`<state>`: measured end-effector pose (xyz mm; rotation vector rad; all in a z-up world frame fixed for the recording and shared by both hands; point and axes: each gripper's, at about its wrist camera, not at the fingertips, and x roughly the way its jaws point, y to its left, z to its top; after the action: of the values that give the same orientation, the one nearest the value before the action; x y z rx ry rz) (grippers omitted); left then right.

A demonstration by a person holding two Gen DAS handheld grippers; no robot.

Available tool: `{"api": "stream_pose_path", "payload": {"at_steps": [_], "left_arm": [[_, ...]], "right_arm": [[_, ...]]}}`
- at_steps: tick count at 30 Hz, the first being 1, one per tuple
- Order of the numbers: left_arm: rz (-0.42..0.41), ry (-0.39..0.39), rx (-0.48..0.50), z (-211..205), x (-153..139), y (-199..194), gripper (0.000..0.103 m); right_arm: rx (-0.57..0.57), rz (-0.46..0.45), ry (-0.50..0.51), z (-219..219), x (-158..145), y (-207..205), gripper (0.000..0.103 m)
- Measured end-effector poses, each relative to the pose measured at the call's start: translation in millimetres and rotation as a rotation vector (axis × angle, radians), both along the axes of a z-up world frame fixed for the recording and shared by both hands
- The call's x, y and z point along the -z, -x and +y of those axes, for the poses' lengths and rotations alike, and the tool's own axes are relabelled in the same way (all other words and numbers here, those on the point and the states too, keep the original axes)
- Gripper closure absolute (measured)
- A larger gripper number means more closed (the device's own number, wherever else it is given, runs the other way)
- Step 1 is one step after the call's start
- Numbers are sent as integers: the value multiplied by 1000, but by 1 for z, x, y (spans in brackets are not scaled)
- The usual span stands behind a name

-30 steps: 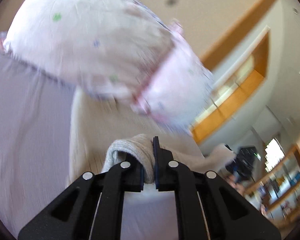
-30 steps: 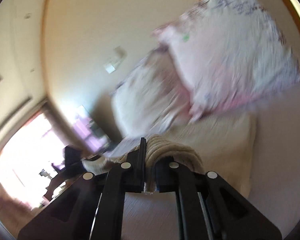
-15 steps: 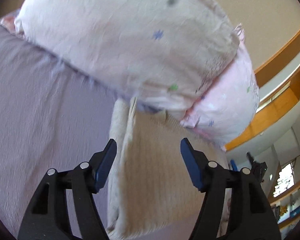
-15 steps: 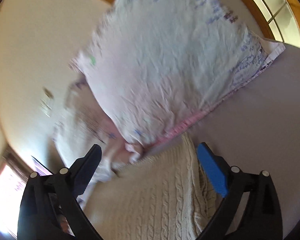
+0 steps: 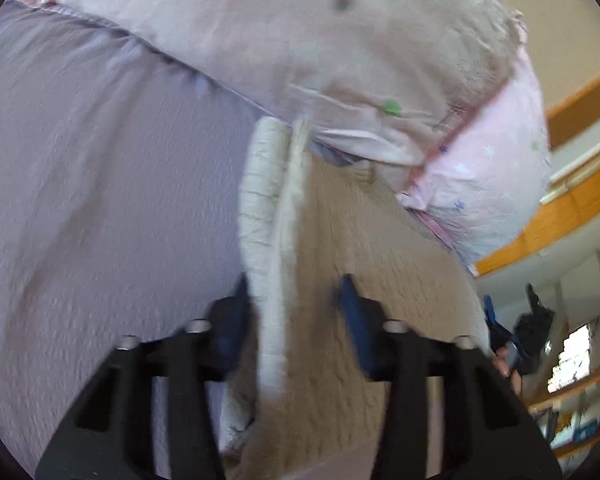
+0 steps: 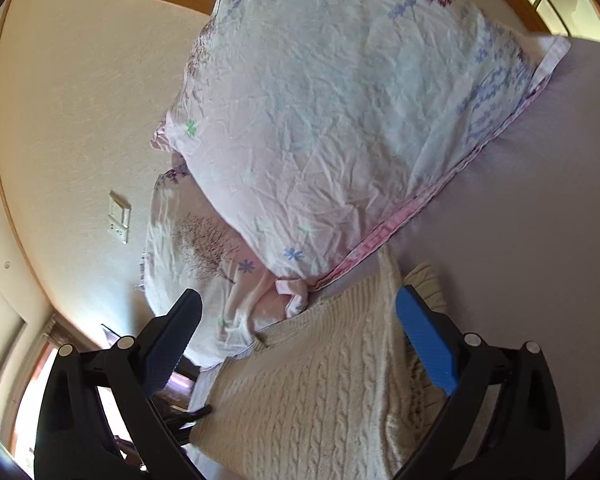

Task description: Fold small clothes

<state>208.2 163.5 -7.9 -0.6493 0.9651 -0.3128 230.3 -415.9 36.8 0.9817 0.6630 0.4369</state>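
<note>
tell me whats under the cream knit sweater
The cream knit sweater lies on a lilac bedsheet, which shows all round it. Its far edge meets the floral pillow. Anything directly beneath the knit is covered.

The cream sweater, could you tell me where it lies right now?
The cream sweater lies flat on the lilac bedsheet, its far edge touching the floral pillows, under both open grippers.

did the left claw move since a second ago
Yes. The left claw let go of the sweater, opened, and now sits nearer the pillow, straddling the sweater's folded edge.
</note>
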Motion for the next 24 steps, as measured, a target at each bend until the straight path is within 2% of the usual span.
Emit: {"api": "stream_pose_path", "payload": {"at_steps": [3, 5, 8, 9, 11, 13, 16, 17, 18, 19, 20, 21, 23, 24], "left_arm": [[14, 164, -11, -2, -6, -1, 82], [-40, 234, 20, -17, -29, -2, 83], [-157, 301, 153, -78, -75, -12, 83], [-189, 343, 218, -113, -87, -19, 83], [-202, 425, 306, -169, -94, -32, 83], [-146, 516, 412, -248, -81, -55, 76], [-12, 564, 511, -298, -58, -69, 75], [-16, 553, 506, -293, -57, -66, 71], [-51, 521, 495, -281, -61, -62, 57], [-102, 456, 466, -267, -67, -58, 39], [-157, 367, 418, -249, -73, -54, 33], [-209, 238, 357, -226, -78, -49, 29], [-191, 111, 319, -209, -73, -47, 29], [-147, 69, 313, -201, -64, -50, 28]], "right_arm": [[-12, -12, -15, 0, -3, 1, 4], [0, -33, -19, -4, -8, 4, 4], [50, -68, 6, -12, -16, 11, 4], [69, -74, 20, -14, -17, 13, 4], [108, -77, 53, -21, -19, 16, 4], [135, -67, 88, -26, -19, 16, 4], [146, -5, 153, -41, -23, 15, 4], [129, -1, 157, -45, -25, 16, 4], [103, 5, 161, -48, -28, 17, 3], [69, 16, 164, -50, -31, 17, 2], [3, 50, 171, -50, -33, 12, 1], [-57, 92, 179, -48, -31, 6, 1], [-151, 213, 212, -39, -21, -8, 1], [-181, 263, 220, -35, -15, -15, 1]]}}
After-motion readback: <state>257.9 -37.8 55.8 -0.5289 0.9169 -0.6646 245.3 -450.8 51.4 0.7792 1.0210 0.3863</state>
